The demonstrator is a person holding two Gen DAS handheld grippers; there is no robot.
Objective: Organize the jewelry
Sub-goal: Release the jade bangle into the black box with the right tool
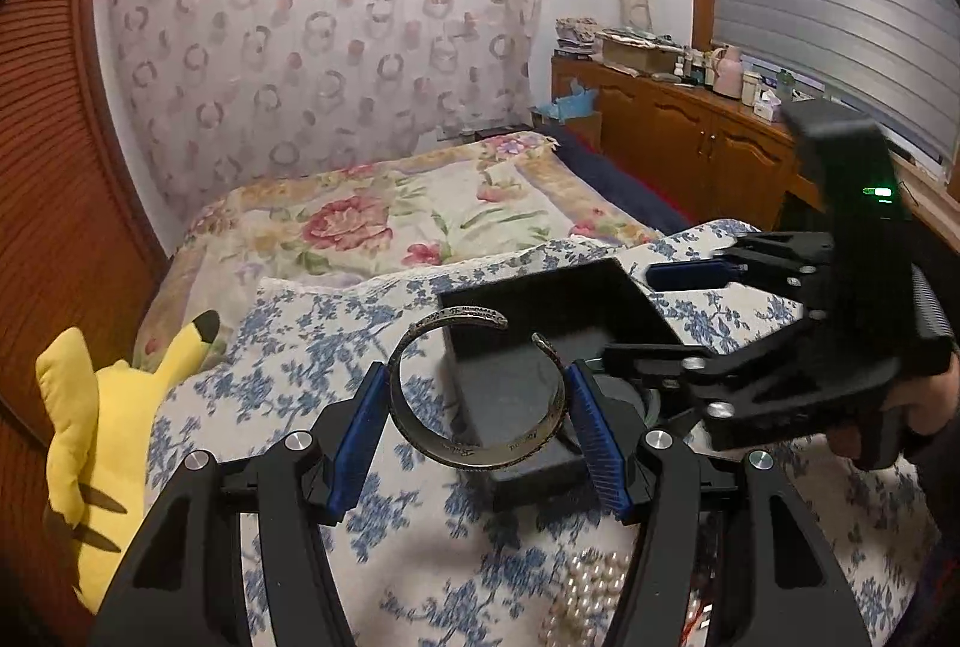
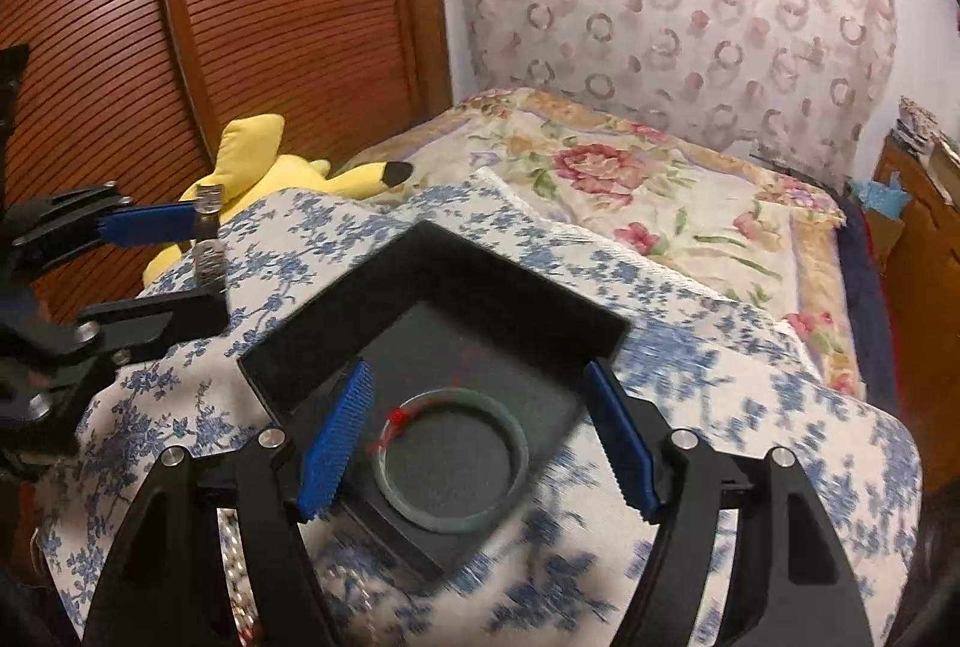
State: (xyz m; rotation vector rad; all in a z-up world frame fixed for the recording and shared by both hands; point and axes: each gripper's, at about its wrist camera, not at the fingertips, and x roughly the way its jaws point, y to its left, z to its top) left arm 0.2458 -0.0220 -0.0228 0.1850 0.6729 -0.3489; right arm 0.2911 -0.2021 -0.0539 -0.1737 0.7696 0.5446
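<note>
My left gripper [image 1: 474, 419] is shut on a silver open cuff bracelet [image 1: 474, 446], held upright above the near left edge of a black jewelry box [image 1: 540, 287]; it also shows in the right wrist view [image 2: 207, 233], edge on. In the right wrist view my right gripper [image 2: 480, 443] is open and empty above the black box [image 2: 438, 269]. A green jade bangle [image 2: 456, 461] with a red thread lies flat in the box, below and between its fingers. In the left wrist view the right gripper [image 1: 660, 311] hovers at the box's right side.
The box sits on a blue-flowered white cloth [image 1: 372, 545] over a bed with a rose-patterned quilt [image 1: 384, 221]. A pearl necklace [image 1: 591, 593] lies on the cloth near me. A yellow Pikachu plush [image 1: 102, 437] lies at the left. A wooden cabinet [image 1: 690, 137] stands at the right.
</note>
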